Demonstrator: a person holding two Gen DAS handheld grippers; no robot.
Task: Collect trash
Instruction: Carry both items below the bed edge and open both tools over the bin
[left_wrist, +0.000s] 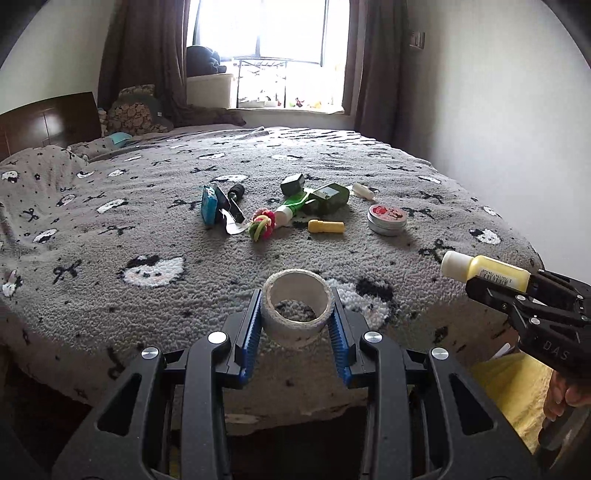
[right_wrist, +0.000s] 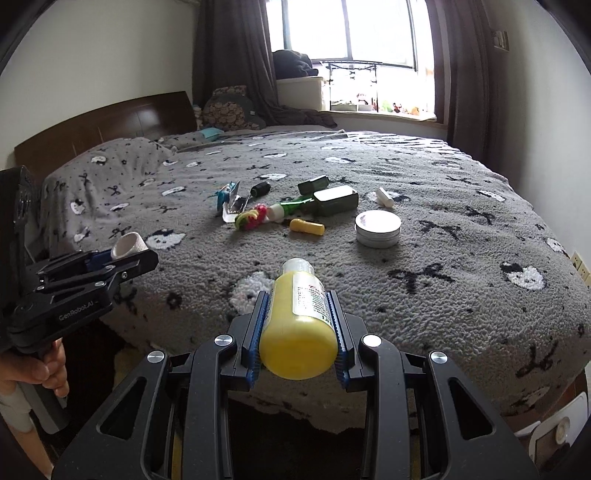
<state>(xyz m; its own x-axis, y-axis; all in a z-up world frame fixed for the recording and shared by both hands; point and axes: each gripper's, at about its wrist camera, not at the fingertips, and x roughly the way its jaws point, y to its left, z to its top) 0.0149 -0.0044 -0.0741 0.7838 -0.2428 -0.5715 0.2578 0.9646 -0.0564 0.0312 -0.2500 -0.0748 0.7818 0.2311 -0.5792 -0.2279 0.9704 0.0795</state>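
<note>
Gripping a white cardboard tape-roll core (left_wrist: 296, 312), left gripper (left_wrist: 296, 325) has its blue-padded fingers (left_wrist: 250, 325) clamped on the ring's two sides, hole facing up, held above the near edge of the bed w/ grey fleece blanket (left_wrist: 147, 206). Right gripper (right_wrist: 299, 325) has its fingers (right_wrist: 258, 325) shut on a yellow plastic bottle w/ pale cap (right_wrist: 297, 325), cap pointing away toward the bed's middle. Near mid-bed lie a round silver tin (right_wrist: 378, 229), dark green rectangular bottle (right_wrist: 334, 201), small yellow tube (right_wrist: 306, 226) & more clutter.
</note>
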